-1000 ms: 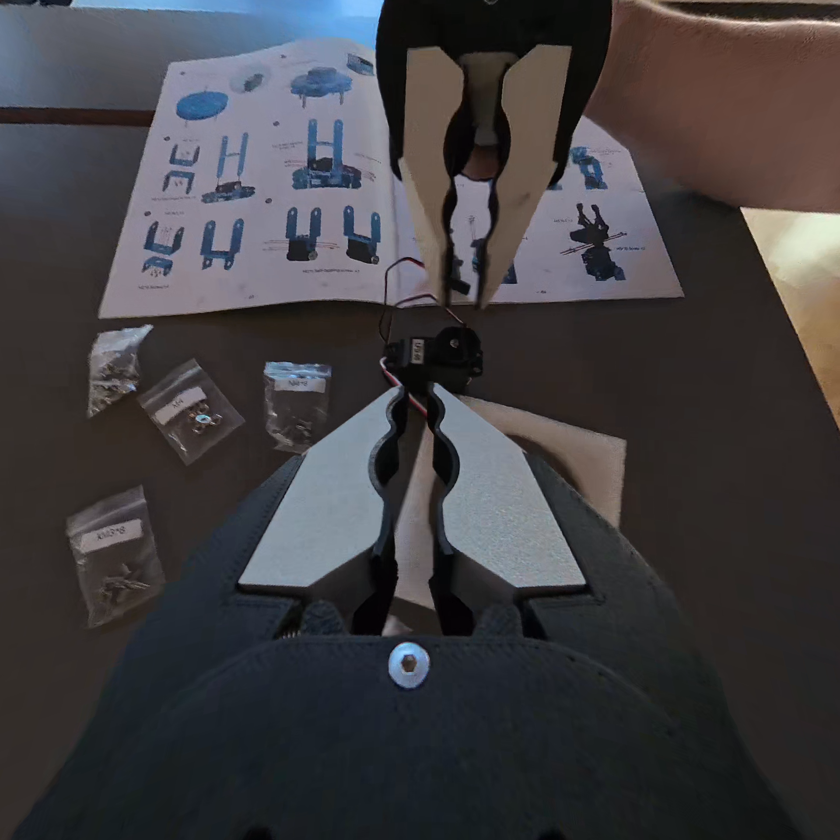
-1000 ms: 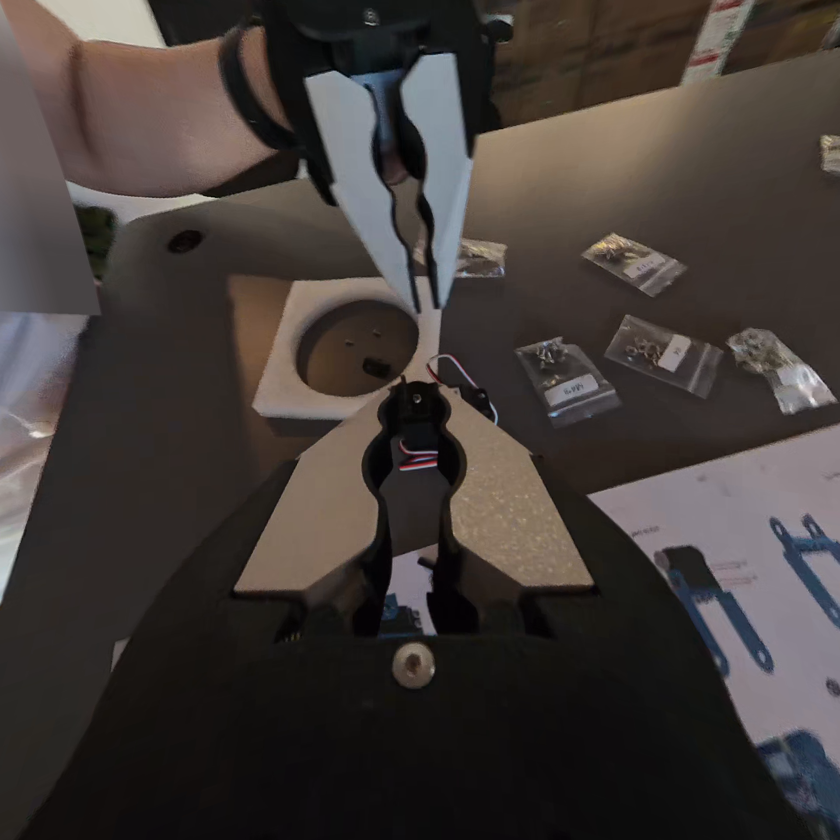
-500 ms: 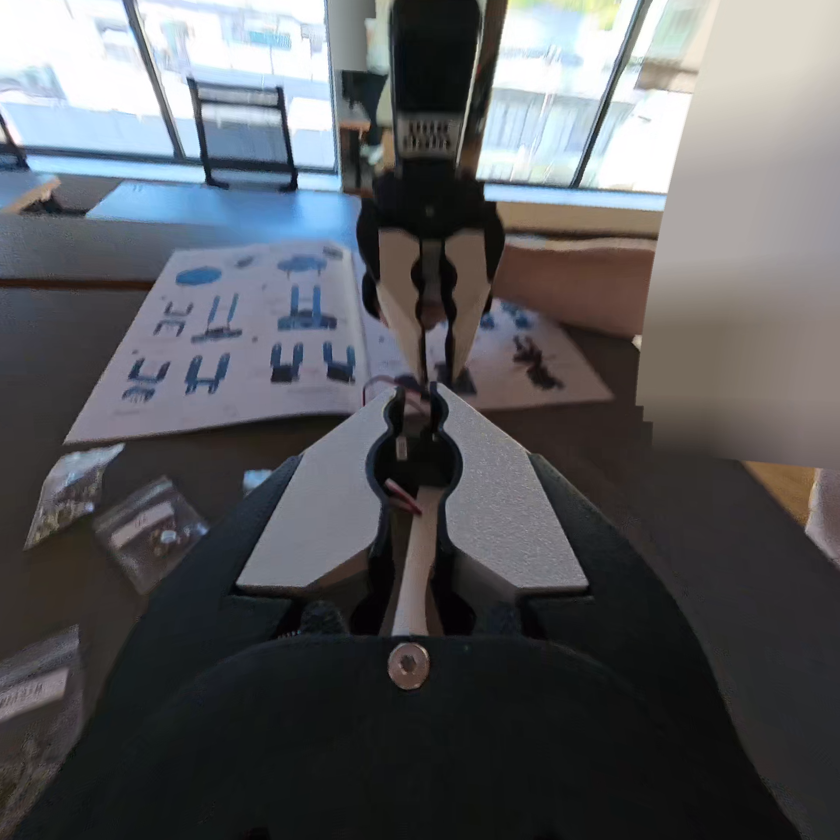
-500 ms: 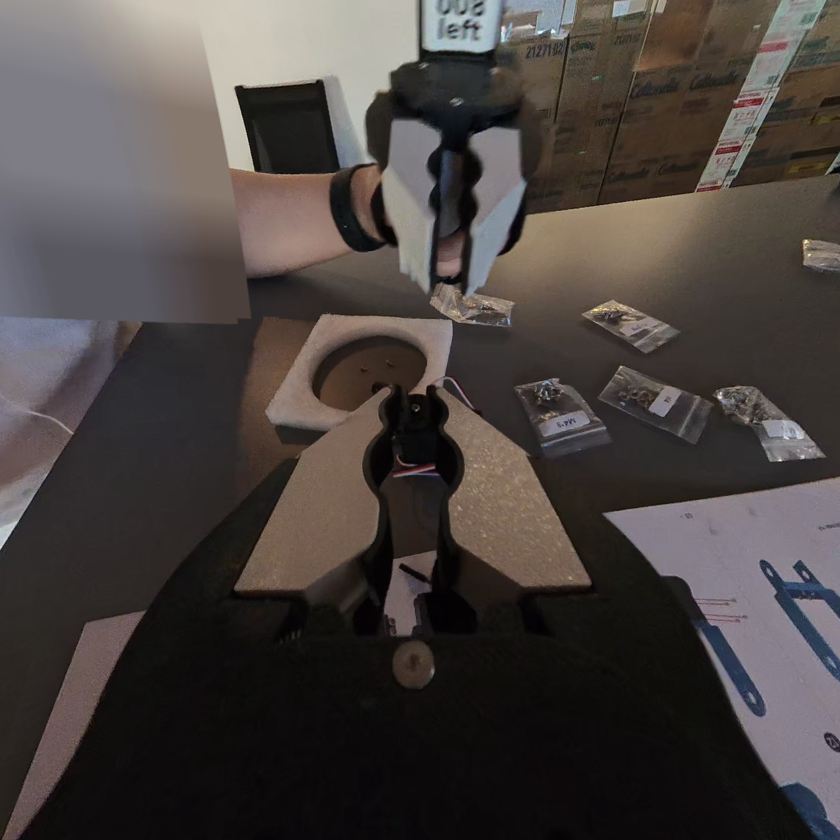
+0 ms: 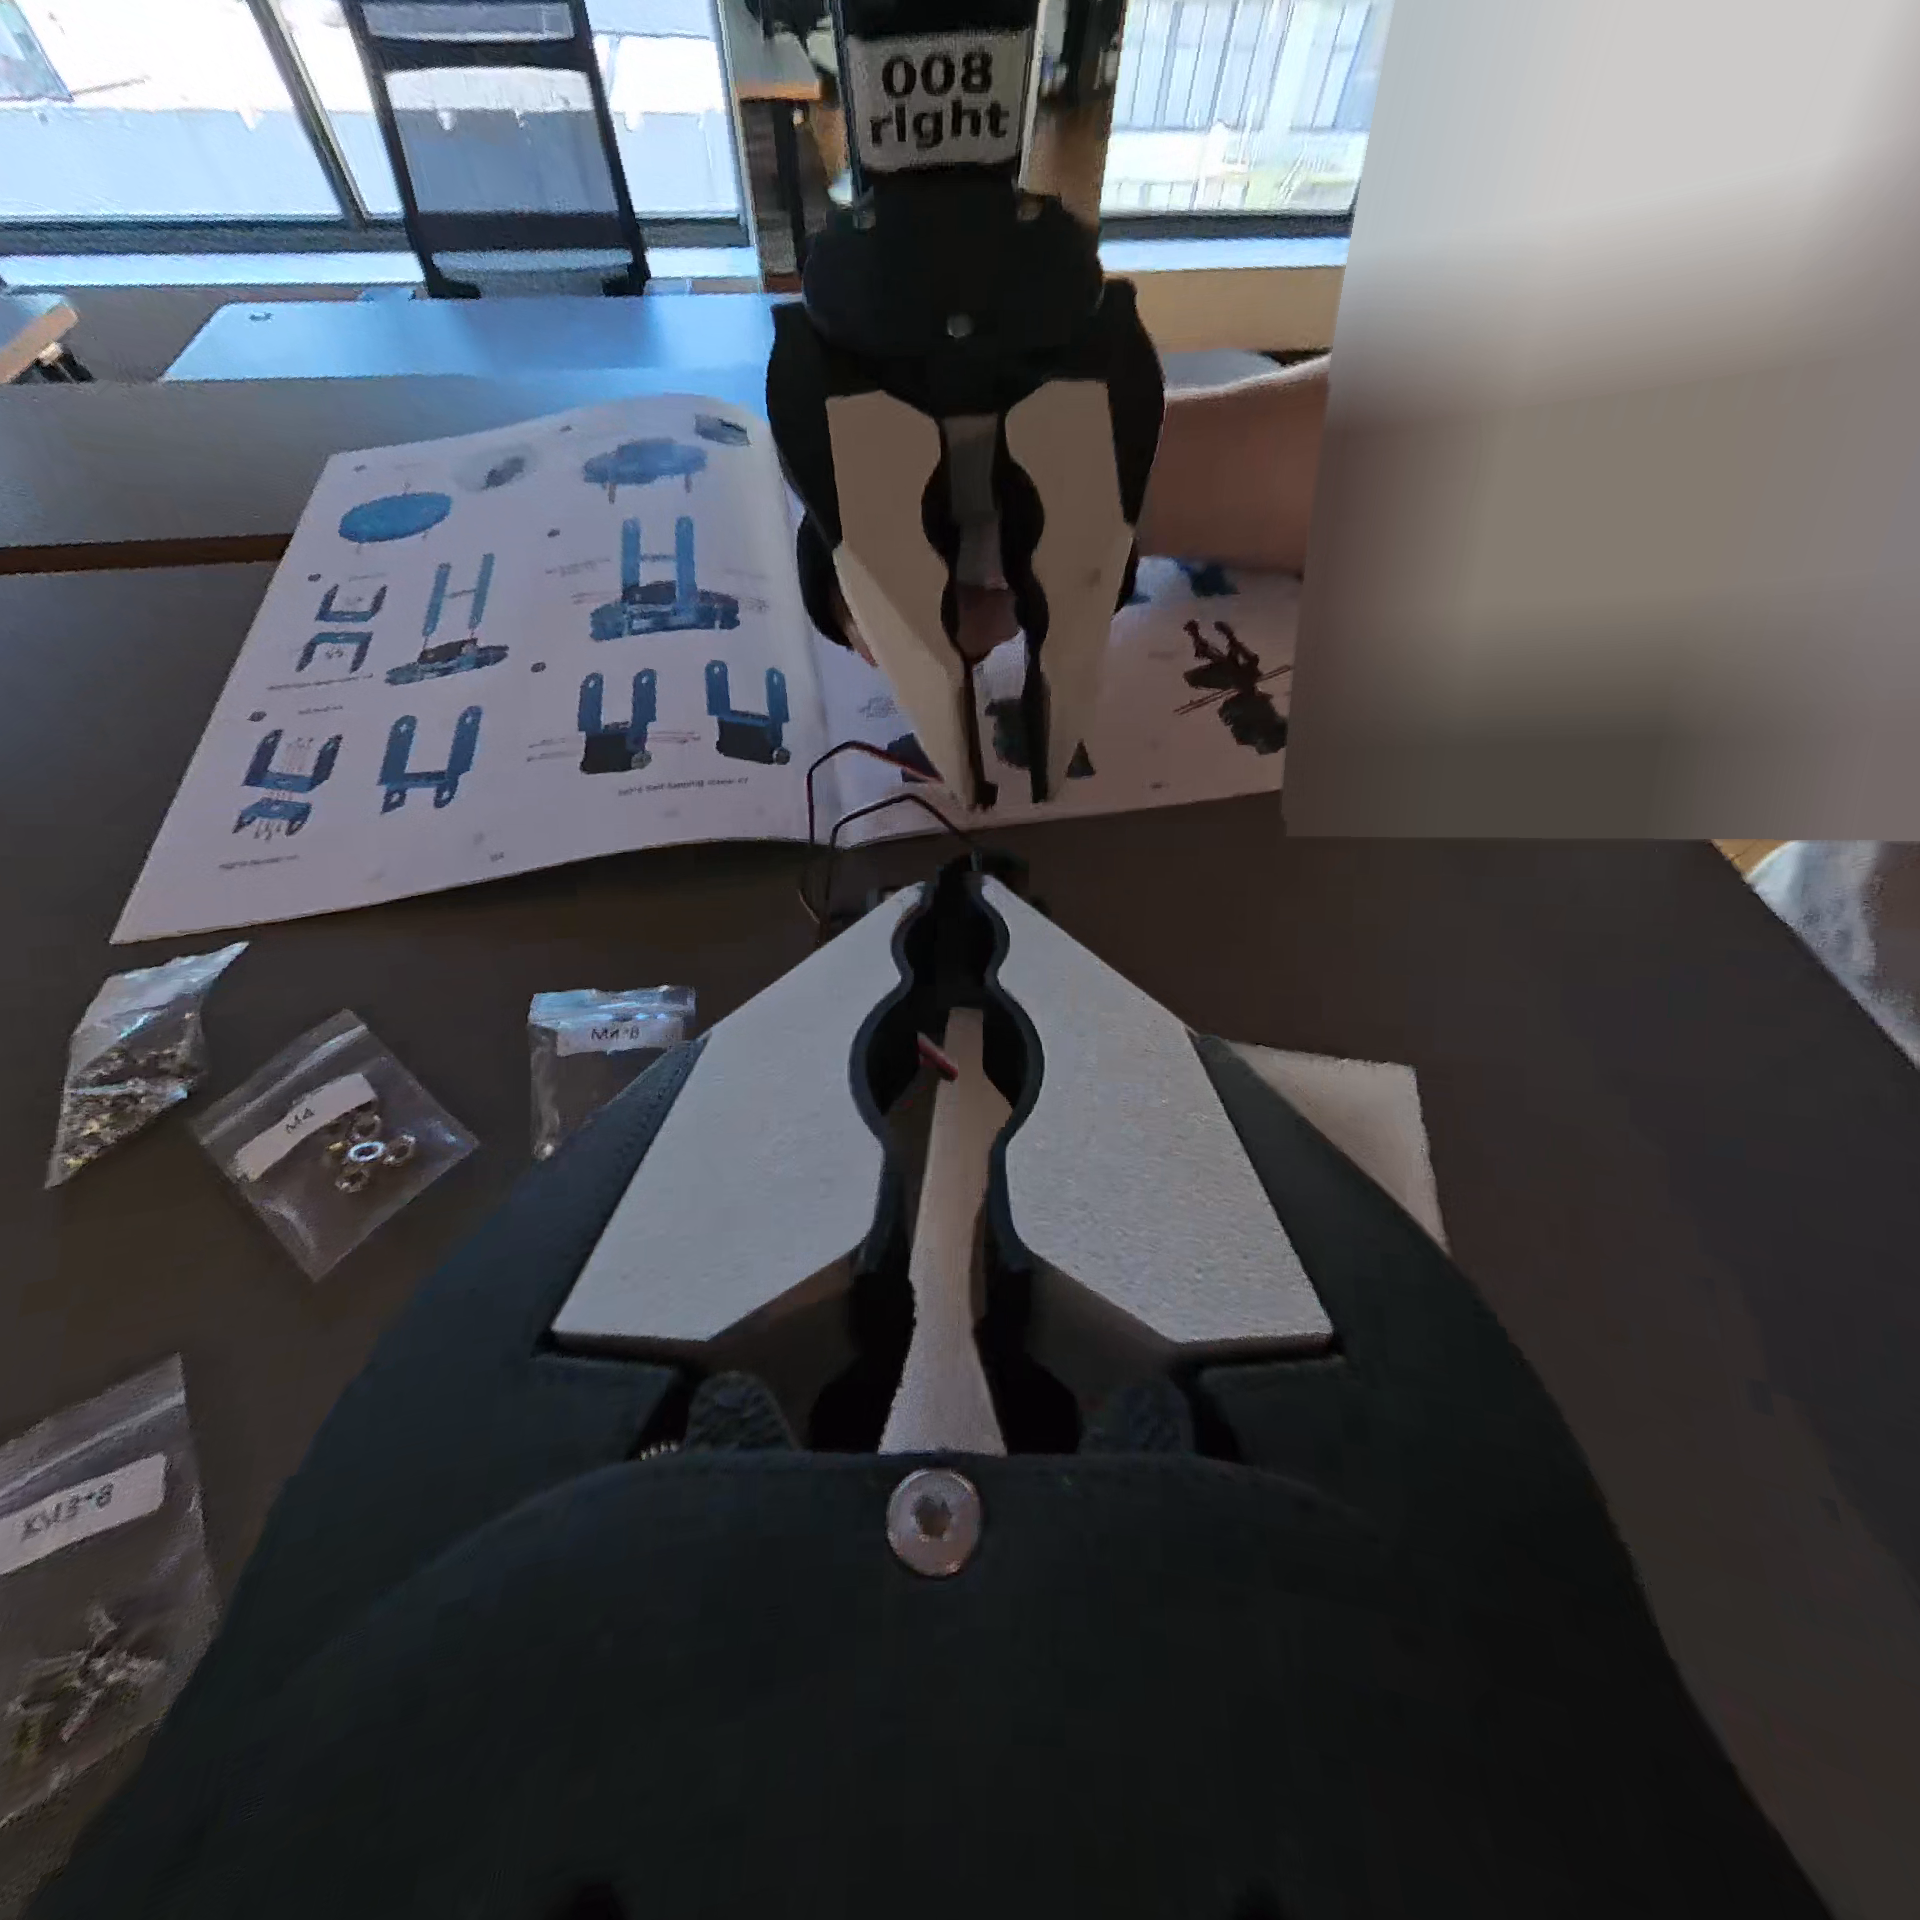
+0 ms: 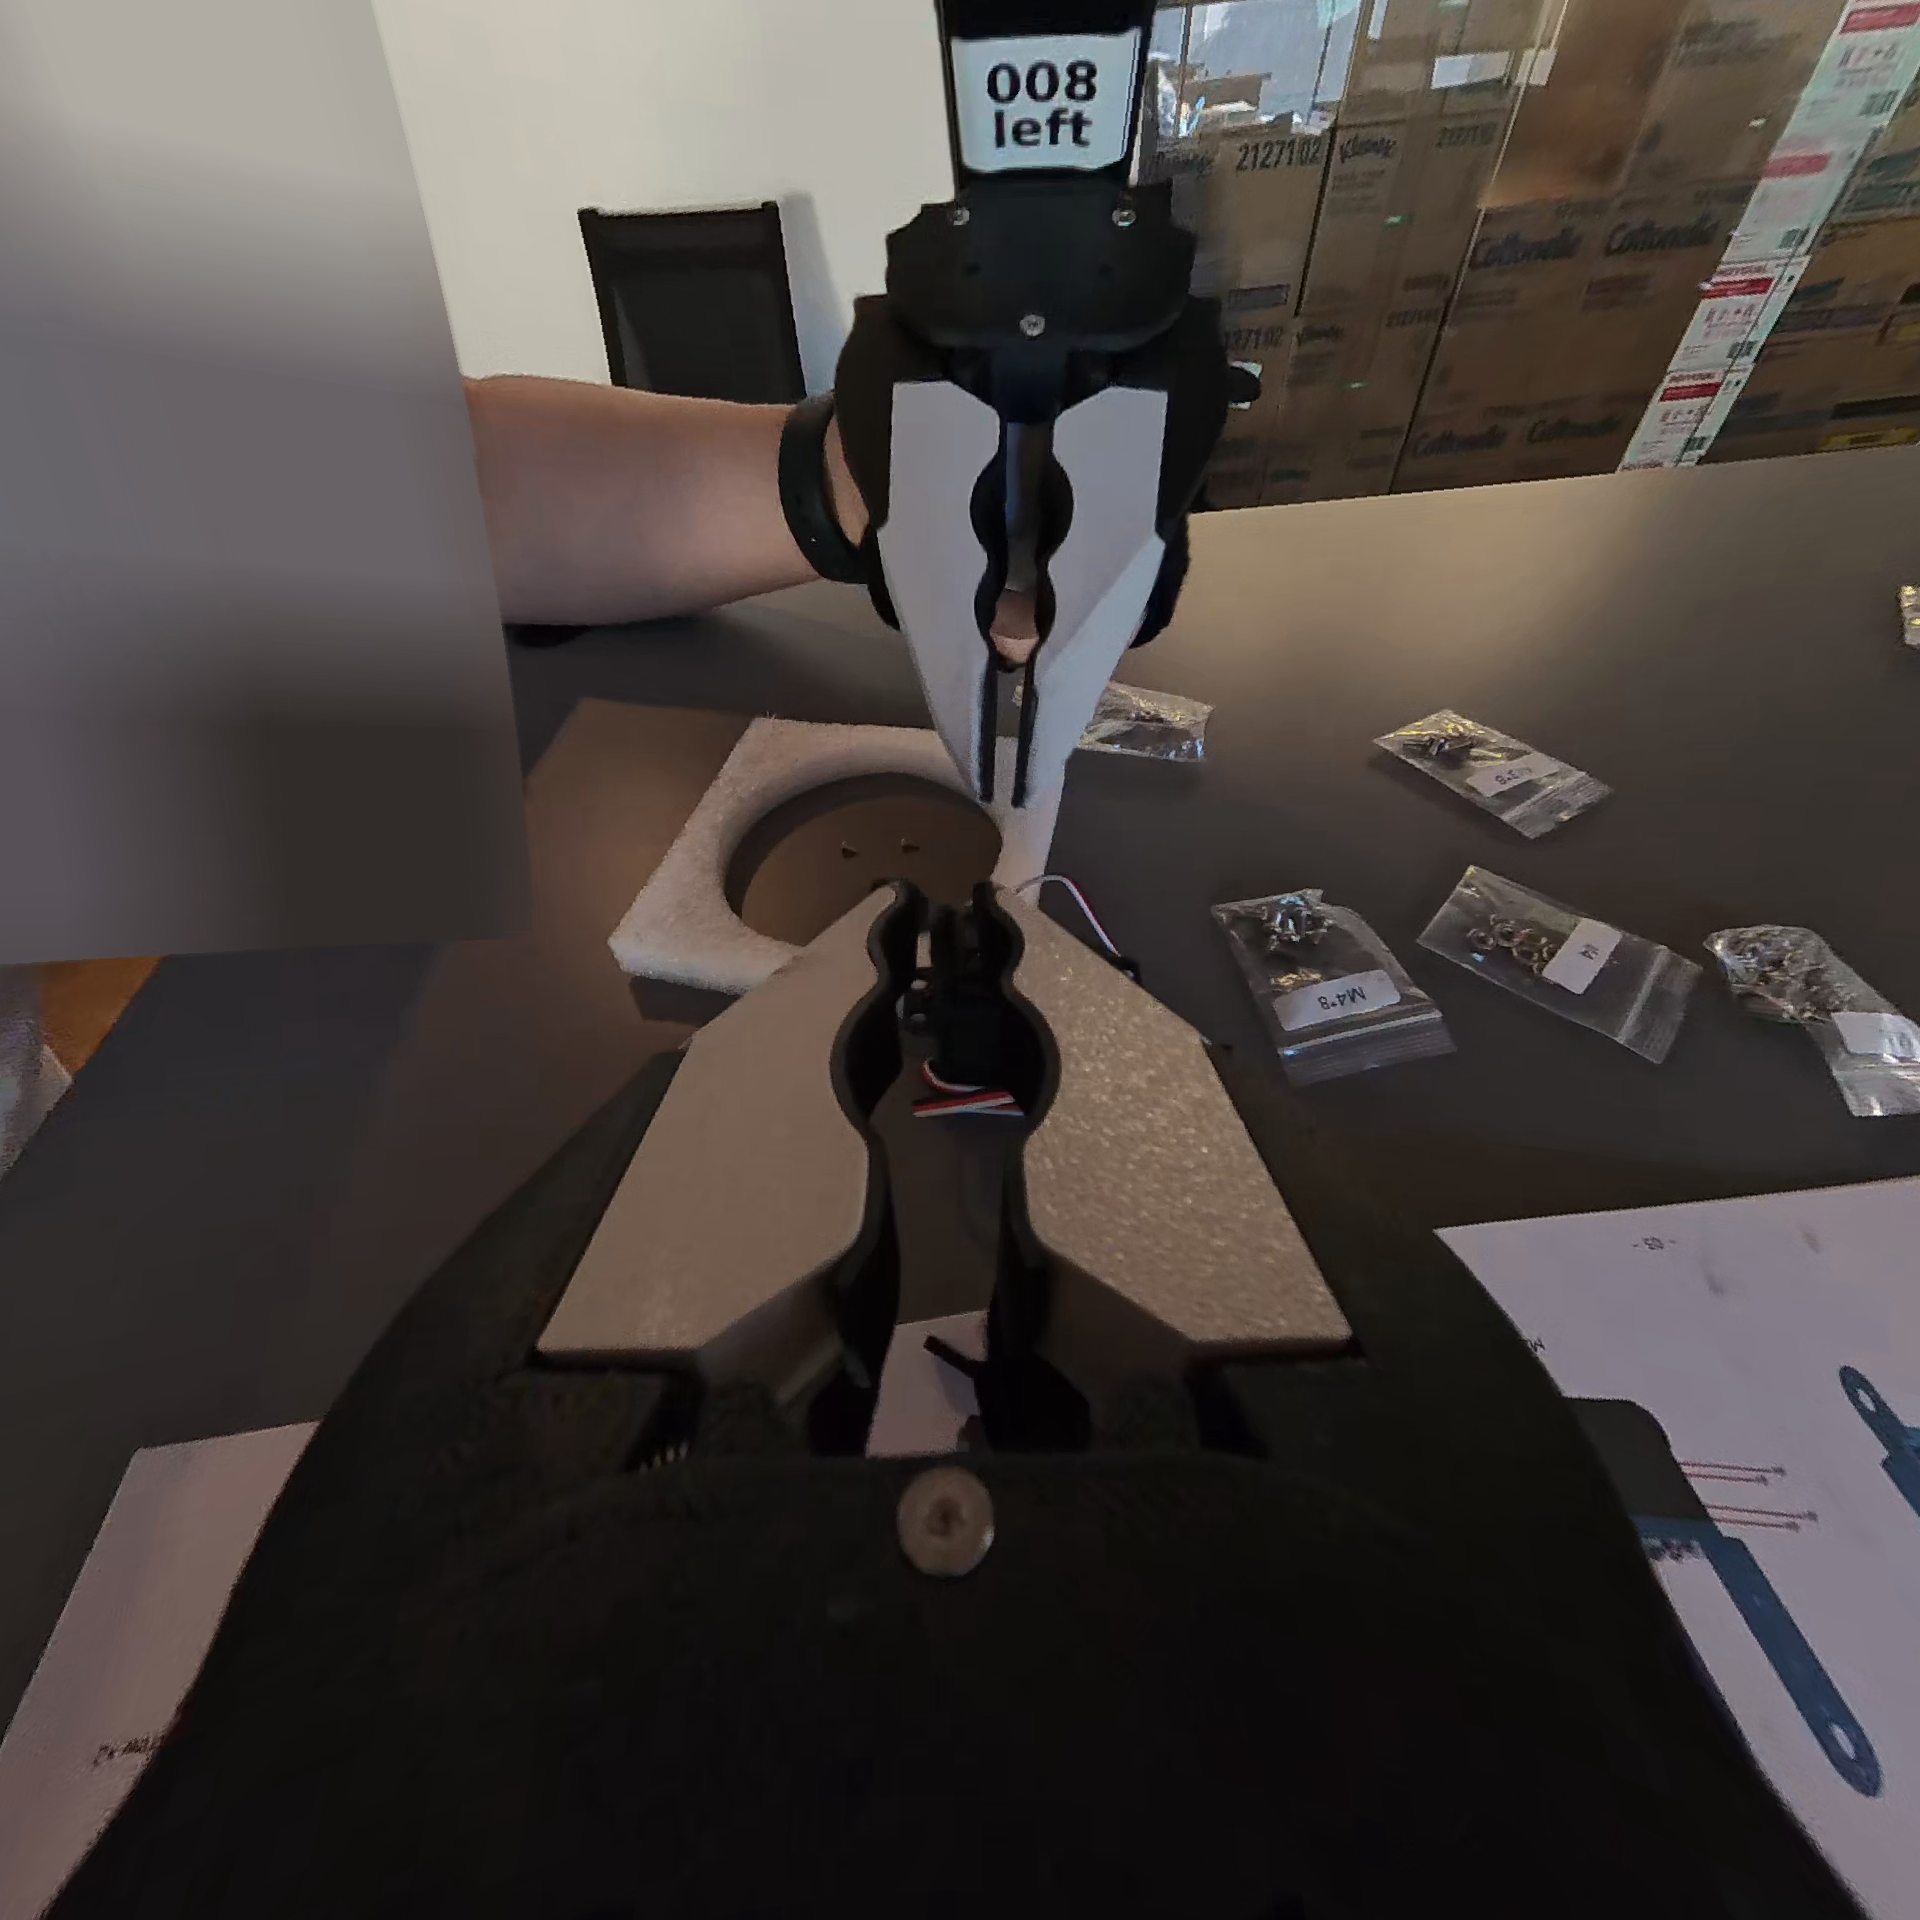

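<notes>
The right hand-held gripper (image 6: 940,904), its pads flat and grainy grey, is clamped on a small black boxy motor (image 6: 966,997) trailing striped wires, above the dark matte bench (image 6: 1455,582). The left hand-held gripper (image 5: 951,883) has its fingers nearly together, holding nothing visible. Beyond lie a white foam square (image 6: 707,883), clear screw bags (image 6: 1325,987) and an open booklet (image 5: 499,644).

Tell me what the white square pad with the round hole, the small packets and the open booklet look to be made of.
White pad: soft foam, going by its grainy, crumbly matte edge. Packets: thin clear plastic film, glossy and crinkled, with metal fasteners showing through. Booklet: matte printed paper, its pages bowing at the fold.
</notes>
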Demonstrator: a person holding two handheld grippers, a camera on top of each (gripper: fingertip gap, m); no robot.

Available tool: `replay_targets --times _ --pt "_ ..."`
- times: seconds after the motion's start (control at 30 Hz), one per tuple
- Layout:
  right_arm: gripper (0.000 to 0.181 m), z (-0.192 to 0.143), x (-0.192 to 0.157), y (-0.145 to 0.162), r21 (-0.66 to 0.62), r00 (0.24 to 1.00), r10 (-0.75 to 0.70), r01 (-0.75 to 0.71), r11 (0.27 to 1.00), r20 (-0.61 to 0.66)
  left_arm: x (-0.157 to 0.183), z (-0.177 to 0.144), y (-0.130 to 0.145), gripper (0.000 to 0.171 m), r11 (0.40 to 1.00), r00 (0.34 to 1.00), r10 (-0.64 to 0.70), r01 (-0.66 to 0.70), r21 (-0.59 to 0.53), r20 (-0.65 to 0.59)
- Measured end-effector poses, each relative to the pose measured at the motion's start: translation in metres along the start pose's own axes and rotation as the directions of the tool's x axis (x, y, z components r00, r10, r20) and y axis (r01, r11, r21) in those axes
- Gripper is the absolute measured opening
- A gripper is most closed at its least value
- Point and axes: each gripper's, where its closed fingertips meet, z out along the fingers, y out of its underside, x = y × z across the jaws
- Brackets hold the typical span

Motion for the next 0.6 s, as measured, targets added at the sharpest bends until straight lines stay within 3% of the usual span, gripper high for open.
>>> replay_targets --times 0.2,0.37,0.6 --pt "0.009 0.002 0.003 0.003 -0.011 0.999 0.045 -0.045 0.999 0.003 0.002 0.007 0.002 0.009 1.000 1.000 0.002 -0.002 -0.011 0.009" --pt "0.008 0.004 0.006 0.008 -0.022 0.993 0.119 -0.119 0.993 0.008 0.001 0.009 -0.005 0.010 0.998 0.999 -0.044 0.045 0.047 -0.014" --pt "0.010 0.006 0.007 0.012 -0.028 0.984 0.174 -0.173 0.984 0.024 0.002 0.017 0.001 0.012 0.999 0.999 -0.044 0.044 0.014 -0.019"
